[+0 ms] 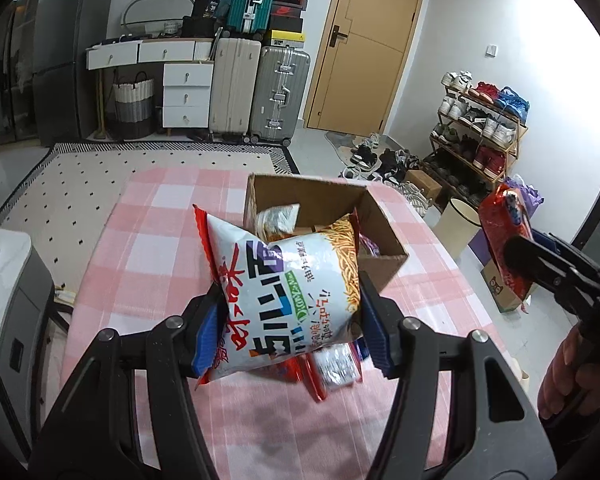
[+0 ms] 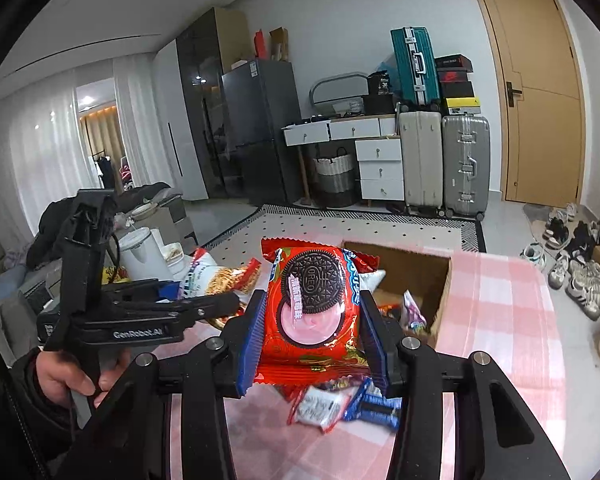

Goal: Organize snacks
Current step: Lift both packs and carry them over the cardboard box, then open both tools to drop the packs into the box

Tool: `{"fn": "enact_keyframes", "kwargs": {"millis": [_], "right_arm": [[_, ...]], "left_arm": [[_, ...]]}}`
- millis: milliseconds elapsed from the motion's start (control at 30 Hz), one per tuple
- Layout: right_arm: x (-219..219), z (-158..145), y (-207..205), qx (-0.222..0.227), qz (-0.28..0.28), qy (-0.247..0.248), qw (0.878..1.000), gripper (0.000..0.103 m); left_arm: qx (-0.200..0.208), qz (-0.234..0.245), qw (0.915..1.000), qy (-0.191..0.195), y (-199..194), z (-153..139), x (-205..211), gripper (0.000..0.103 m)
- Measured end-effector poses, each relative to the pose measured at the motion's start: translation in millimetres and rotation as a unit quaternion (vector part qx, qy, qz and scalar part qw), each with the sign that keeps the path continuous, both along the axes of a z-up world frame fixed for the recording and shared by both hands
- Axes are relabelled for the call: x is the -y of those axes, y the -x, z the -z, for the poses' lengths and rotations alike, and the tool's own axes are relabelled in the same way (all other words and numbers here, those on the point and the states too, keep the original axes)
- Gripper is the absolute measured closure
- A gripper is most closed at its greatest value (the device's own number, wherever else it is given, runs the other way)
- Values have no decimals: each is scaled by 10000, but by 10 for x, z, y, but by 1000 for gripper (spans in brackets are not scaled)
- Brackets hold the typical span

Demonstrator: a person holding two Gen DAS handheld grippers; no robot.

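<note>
My left gripper (image 1: 288, 320) is shut on a white noodle-snack bag (image 1: 284, 292) and holds it above the pink checked table (image 1: 148, 240), just in front of an open cardboard box (image 1: 384, 236) with snacks inside. My right gripper (image 2: 312, 340) is shut on a red Oreo pack (image 2: 312, 304), raised near the box (image 2: 440, 280). The Oreo pack also shows at the right of the left wrist view (image 1: 504, 240). The noodle bag shows left of it in the right wrist view (image 2: 220, 276). Small snack packets (image 2: 340, 404) lie on the table below.
A white kettle (image 2: 140, 252) stands left of the table. A white bin (image 1: 460, 224) and a shoe rack (image 1: 480, 132) stand to the right. Suitcases (image 1: 256, 88) and a drawer unit (image 1: 184, 92) line the far wall beside a door.
</note>
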State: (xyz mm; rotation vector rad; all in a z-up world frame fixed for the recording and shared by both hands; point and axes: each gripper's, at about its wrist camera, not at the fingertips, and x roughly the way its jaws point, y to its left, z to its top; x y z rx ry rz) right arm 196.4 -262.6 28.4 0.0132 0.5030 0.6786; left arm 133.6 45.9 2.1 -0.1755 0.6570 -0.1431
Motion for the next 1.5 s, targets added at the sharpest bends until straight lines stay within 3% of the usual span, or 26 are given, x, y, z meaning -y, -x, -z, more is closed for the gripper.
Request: {"fn": "enact_keyframes", "kwargs": {"millis": [467,800,1267,1500], "right_arm": [[-102,-229,-568,-3,91,11,10000,58],[-30,-131,-1086,-232,298,11,9993,58],[-60,405,-1941,-654,434,143,9968,58],[-68,747,-2231,-859,454,229,9950,58]], "left_arm": [[-14,59,9999,-104,-660,-284,66,46],[-236,114,9995,-172,-1438,-356,216,46],[-815,295,9962,-62,-2544,214,483,46],[-1090,307,9936,-22,-2822,588,522,46]]}}
